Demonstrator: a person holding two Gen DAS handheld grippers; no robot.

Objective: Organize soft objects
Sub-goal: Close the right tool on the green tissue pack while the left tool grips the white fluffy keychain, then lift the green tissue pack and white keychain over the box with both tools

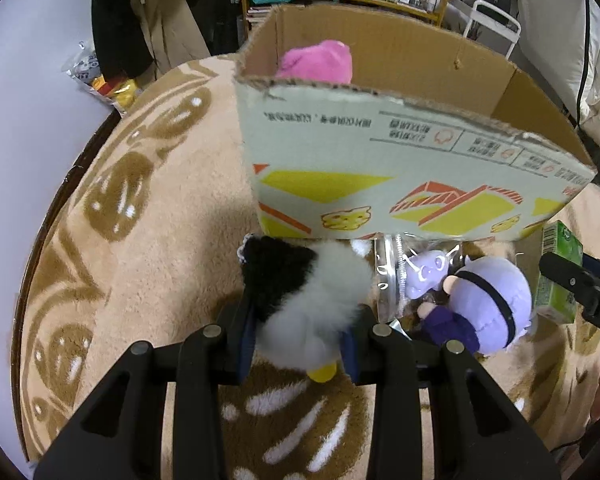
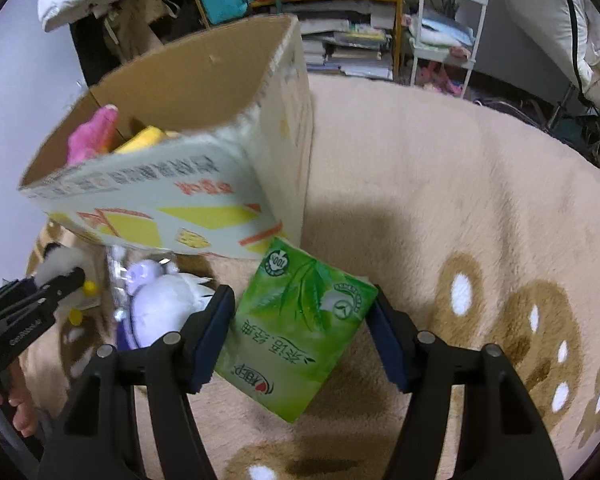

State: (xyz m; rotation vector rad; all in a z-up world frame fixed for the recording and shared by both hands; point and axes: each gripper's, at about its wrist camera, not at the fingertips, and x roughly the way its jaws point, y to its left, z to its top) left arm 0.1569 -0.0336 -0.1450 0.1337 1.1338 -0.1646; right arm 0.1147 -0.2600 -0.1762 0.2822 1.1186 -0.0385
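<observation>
My left gripper (image 1: 300,344) is shut on a black-and-white plush penguin (image 1: 312,296) with a yellow foot, held just in front of the cardboard box (image 1: 380,184). The box holds a pink plush (image 1: 316,60) and, in the right wrist view, something yellow (image 2: 144,138). My right gripper (image 2: 300,332) is shut on a green tissue pack (image 2: 300,332), to the box's front right; the pack also shows in the left wrist view (image 1: 556,276). A purple plush doll (image 1: 484,304) and a bagged purple toy (image 1: 420,272) lie on the rug between the grippers.
A beige rug (image 2: 440,200) with brown patterns covers the floor. Shelves with books and bags (image 2: 340,40) stand behind the box, a white rack (image 2: 444,40) to the right. Clothes (image 1: 140,20) hang at back left. Snack packets (image 1: 100,80) lie off the rug.
</observation>
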